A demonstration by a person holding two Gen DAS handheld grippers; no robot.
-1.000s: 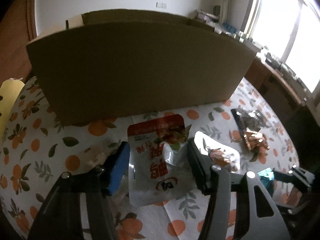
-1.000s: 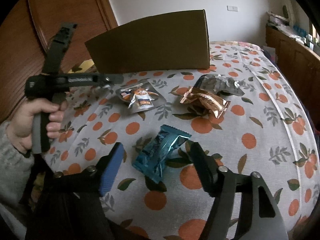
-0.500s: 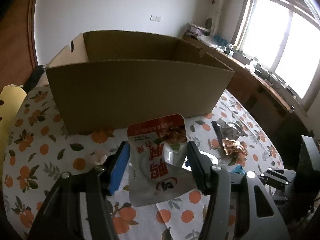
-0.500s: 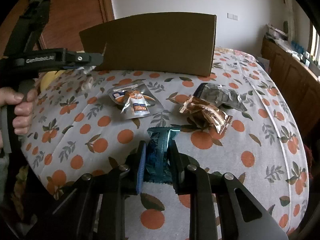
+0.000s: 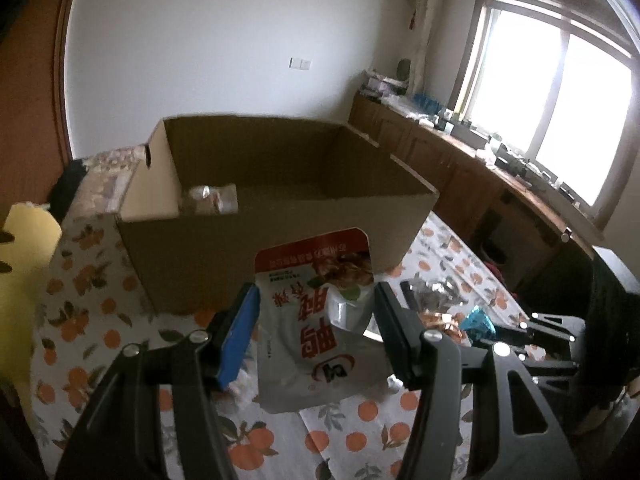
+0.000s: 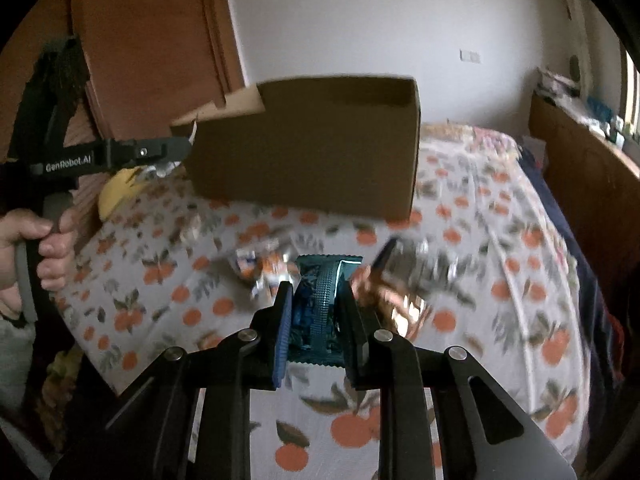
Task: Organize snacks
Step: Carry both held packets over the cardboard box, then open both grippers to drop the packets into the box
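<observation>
My left gripper [image 5: 316,292] is shut on a white and red snack pouch [image 5: 316,340], held off the table just in front of the open cardboard box [image 5: 280,232]. One clear snack packet [image 5: 208,198] lies inside the box at its left corner. My right gripper [image 6: 316,292] is shut on a teal snack packet [image 6: 320,308], raised above the orange-print tablecloth [image 6: 480,320]. The box [image 6: 312,160] stands ahead of it. In the right wrist view the left gripper [image 6: 176,152] reaches toward the box's left corner, held by a hand [image 6: 36,240].
Motion-blurred on the cloth below the right gripper lie a white and orange pouch [image 6: 260,268], a copper packet [image 6: 400,300] and a silver packet [image 6: 436,256]. A yellow object [image 5: 20,260] sits left of the box. Wooden cabinets [image 5: 460,168] run along the right under the window.
The right gripper shut on the teal packet and lifted it off the cloth. The left gripper rose with the pouch, so the inside of the box has come into view.
</observation>
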